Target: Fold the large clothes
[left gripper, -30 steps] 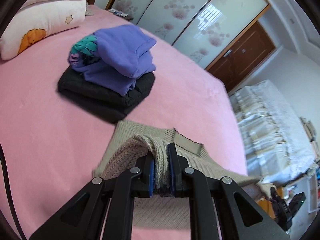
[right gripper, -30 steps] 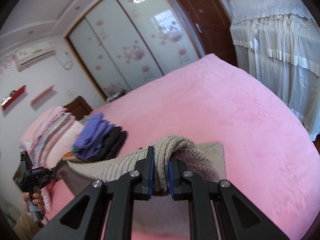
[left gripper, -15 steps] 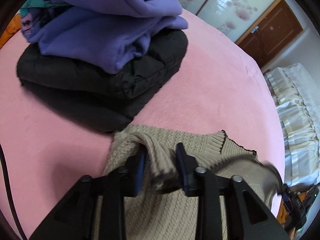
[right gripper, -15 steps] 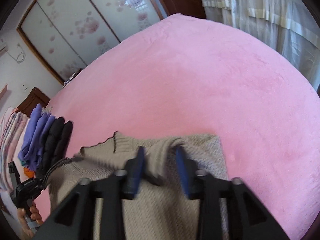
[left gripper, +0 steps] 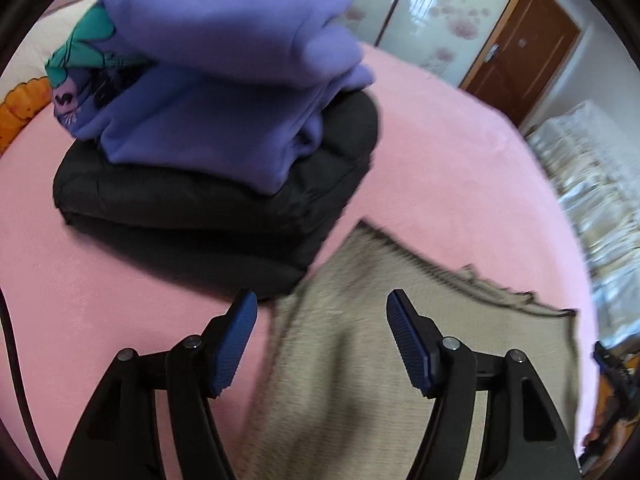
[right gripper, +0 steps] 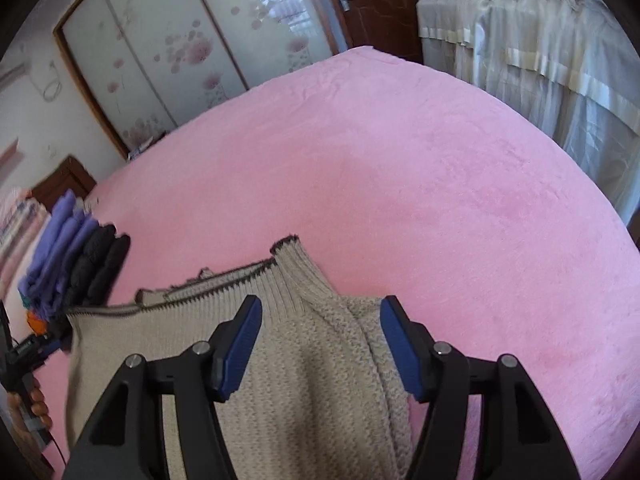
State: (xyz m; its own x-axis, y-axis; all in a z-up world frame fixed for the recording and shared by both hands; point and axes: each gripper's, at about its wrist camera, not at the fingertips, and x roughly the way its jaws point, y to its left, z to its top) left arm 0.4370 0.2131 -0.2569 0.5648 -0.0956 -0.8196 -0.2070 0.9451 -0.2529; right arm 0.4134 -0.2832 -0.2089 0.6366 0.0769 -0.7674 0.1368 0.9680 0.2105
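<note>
Bright, even daylight; fisheye bends the edges into dark corners. The left view's sweater (left gripper: 360, 360) is motion-blurred.

Beige ribbed sweater (right gripper: 280, 360) (dark-edged trim) on pink bedspread (right gripper: 440, 200).

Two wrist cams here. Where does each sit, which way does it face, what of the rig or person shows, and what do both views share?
Left wrist: on the left gripper, angled down at the beige sweater and the purple-on-black folded stack; jaws opening, pads clear of the knit.
Right wrist: on the right gripper, angled down over the sweater's collar and pink bedspread; jaws open; the person's other hand shows at left.
Shared: sweater, stack, bedspread, wardrobe doors.
</note>
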